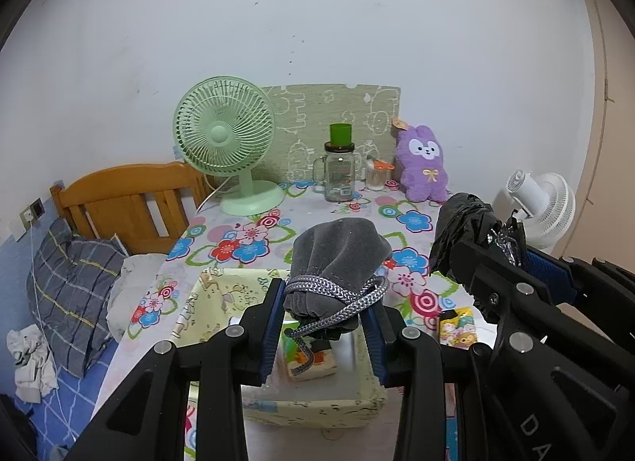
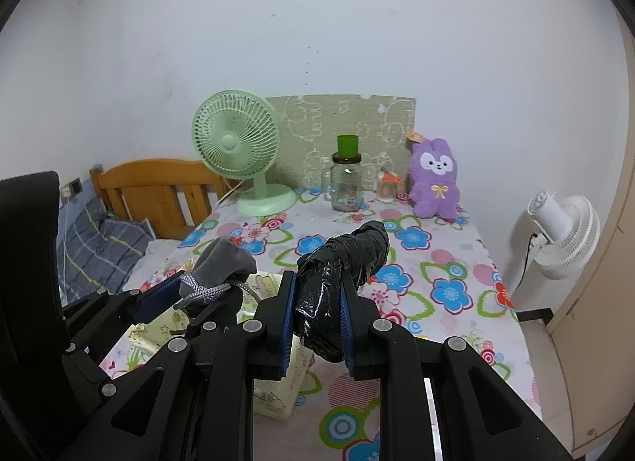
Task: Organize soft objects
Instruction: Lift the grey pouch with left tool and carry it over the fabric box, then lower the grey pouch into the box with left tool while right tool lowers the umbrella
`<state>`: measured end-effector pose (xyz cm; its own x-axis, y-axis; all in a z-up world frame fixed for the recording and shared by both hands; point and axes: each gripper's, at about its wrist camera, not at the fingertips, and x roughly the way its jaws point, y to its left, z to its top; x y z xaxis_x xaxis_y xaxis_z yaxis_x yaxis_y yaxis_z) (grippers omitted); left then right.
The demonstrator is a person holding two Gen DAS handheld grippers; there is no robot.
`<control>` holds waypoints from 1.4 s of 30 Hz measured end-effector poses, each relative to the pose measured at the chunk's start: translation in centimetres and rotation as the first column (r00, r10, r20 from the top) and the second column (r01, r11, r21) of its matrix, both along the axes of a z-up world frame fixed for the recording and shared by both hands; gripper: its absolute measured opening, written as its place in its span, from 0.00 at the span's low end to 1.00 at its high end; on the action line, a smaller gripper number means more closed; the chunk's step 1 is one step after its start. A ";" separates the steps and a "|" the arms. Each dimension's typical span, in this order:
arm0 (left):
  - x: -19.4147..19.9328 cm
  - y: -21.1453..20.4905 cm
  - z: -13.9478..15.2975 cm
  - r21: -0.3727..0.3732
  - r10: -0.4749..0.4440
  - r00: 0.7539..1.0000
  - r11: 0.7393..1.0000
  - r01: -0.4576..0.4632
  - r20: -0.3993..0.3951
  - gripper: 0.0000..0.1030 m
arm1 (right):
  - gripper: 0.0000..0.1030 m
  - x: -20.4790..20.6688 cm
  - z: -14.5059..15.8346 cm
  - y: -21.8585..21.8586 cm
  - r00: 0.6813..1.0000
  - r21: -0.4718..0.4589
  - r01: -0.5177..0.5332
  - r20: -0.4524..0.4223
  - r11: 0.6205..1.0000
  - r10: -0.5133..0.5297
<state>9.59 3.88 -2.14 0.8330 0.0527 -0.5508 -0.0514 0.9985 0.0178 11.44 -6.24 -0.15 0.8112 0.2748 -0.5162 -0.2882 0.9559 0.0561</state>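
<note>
Only "DA" legible, in pale raised letters on the black body of the right tongs (image 1: pixel 512 240), cut off by the frame edge. Elsewhere nothing readable.

Both wrist cameras sit close behind their claws, looking forward and slightly down across the floral desk (image 1: pixel 254 230) toward the wall. Both views share the green fan (image 1: pixel 224 135) (image 2: pixel 237 142), purple plush rabbit (image 1: pixel 423 163) (image 2: pixel 434 179) and each other's claw.
</note>
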 end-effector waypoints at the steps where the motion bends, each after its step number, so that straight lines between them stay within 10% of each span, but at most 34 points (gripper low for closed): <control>1: 0.1 0.3 0.0 -0.001 0.002 1.000 1.000 -0.002 -0.001 0.37 | 0.23 0.1 0.0 0.4 1.000 -0.004 -0.006 -0.001 1.000 0.006; 42: 4.9 9.6 -7.1 0.029 0.092 0.974 0.996 -0.088 -0.208 0.38 | 0.23 7.1 -8.0 11.0 0.952 0.022 -0.181 -0.246 0.983 0.181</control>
